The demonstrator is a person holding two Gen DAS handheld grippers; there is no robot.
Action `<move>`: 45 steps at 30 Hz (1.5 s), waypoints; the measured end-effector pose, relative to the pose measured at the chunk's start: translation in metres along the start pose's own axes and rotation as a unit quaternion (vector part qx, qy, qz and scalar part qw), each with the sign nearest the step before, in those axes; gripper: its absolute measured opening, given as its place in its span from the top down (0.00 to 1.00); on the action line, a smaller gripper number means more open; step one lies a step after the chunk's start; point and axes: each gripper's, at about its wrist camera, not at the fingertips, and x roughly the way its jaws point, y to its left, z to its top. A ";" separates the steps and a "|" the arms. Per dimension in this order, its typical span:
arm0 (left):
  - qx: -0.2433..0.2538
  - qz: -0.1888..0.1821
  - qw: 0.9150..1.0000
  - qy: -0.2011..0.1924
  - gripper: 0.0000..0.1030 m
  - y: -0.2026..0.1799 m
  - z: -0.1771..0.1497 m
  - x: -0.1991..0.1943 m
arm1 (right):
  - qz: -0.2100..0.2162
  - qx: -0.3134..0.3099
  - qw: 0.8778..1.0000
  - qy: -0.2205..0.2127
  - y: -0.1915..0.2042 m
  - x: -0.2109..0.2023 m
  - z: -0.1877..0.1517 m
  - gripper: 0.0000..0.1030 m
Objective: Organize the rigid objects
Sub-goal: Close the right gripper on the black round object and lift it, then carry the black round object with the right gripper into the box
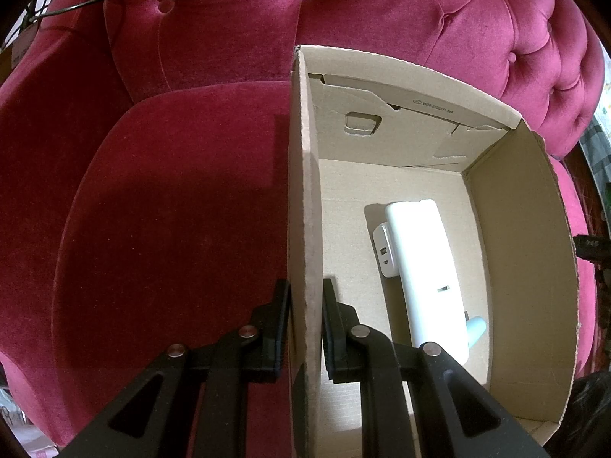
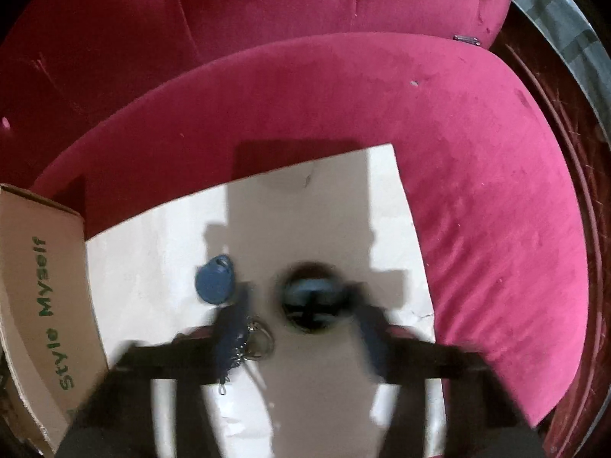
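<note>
Left wrist view steeply down, close over cardboard box (image 1: 305, 229), right likewise over white board (image 2: 267, 229), box shared.

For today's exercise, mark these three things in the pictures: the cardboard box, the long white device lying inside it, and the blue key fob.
cardboard box (image 1: 303, 191), left wrist view, on its near side wall.
long white device (image 1: 424, 267), left wrist view, on the middle of its body.
blue key fob (image 2: 213, 281), right wrist view, on its round face.

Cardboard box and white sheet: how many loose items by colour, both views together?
White: 2, the long white plastic device and the small white adapter under it, in the open cardboard box.
Light blue: 1, a pale blue piece beside the device.
Blue: 1, the blue key fob on the white sheet.
Dark: 1, the round dark object, blurred.
Total: 5
</note>
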 end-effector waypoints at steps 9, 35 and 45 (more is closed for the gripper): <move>0.000 0.000 1.000 0.000 0.84 0.000 0.000 0.001 | -0.009 -0.001 1.000 -0.003 0.008 -0.007 -0.004 0.61; 0.003 0.003 1.000 -0.002 0.84 0.000 -0.001 0.000 | -0.006 -0.058 0.998 -0.026 0.054 -0.099 -0.031 0.61; 0.005 0.007 1.000 -0.003 0.84 -0.004 -0.001 -0.001 | 0.008 -0.097 0.995 -0.029 0.097 -0.127 -0.035 0.61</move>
